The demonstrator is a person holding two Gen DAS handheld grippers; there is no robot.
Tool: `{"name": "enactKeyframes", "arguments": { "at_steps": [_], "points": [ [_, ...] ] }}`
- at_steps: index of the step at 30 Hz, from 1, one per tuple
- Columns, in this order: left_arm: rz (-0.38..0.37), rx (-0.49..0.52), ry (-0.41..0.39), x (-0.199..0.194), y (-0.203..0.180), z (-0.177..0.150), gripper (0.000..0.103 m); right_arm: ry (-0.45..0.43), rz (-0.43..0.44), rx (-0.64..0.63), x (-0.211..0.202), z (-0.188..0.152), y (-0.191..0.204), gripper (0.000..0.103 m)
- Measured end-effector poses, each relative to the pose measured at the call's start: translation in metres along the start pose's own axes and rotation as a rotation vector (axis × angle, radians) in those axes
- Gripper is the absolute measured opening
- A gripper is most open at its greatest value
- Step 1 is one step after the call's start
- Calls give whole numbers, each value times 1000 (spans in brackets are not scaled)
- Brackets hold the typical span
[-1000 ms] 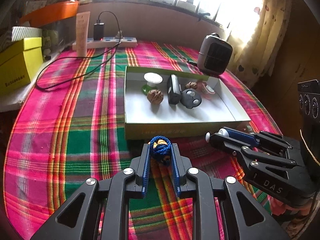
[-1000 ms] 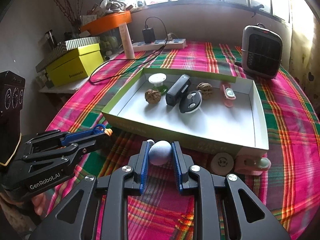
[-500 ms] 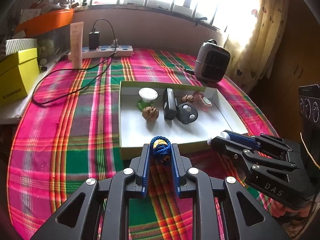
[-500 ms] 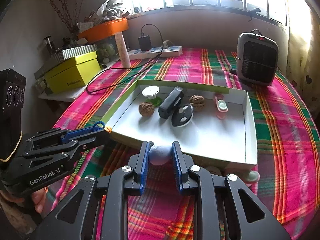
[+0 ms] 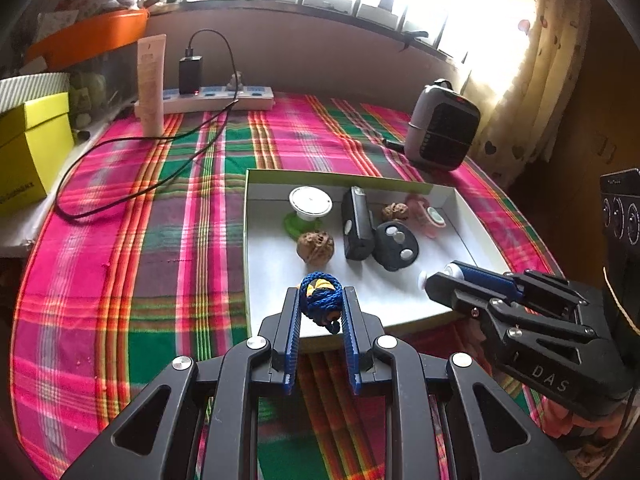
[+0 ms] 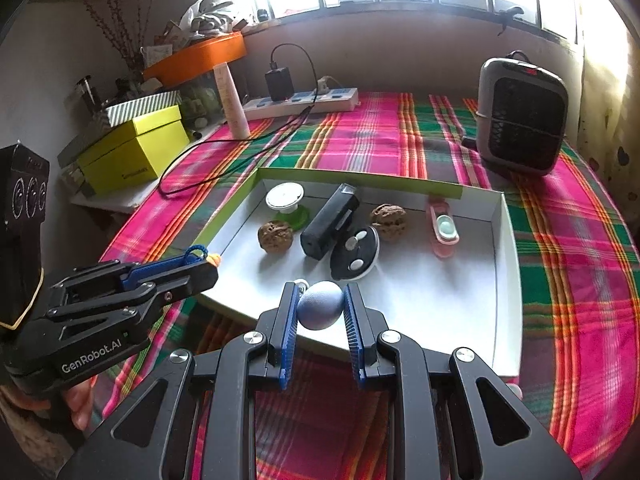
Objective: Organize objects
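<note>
Left gripper (image 5: 320, 304) clamped on blue braided-cord ball with yellow core (image 5: 321, 295), right gripper (image 6: 320, 306) clamped on pale blue-grey egg-shaped object (image 6: 321, 305), both above near edge of shallow white cardboard tray with green rim (image 6: 506, 280)

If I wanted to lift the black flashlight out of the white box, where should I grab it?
Grip the black flashlight across the middle of its long body, from above: it lies flat, with a walnut and key fob crowding its near end.

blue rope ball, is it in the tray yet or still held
Still held: the blue rope ball sits clamped between the left gripper pads, above the tray near edge.
</note>
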State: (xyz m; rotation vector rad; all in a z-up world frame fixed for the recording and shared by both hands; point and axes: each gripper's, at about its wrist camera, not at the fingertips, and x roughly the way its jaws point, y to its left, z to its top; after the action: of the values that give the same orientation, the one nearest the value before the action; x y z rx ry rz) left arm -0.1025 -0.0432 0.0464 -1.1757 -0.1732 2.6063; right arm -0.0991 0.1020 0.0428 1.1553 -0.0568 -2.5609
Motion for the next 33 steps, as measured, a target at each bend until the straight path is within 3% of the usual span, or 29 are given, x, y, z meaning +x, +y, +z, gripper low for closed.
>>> {"name": "enactKeyframes", "arguments": {
  "at_steps": [33],
  "points": [
    [9,31,51,40,-2,12,18,90,45,20,42,8,-12,24]
  ]
}}
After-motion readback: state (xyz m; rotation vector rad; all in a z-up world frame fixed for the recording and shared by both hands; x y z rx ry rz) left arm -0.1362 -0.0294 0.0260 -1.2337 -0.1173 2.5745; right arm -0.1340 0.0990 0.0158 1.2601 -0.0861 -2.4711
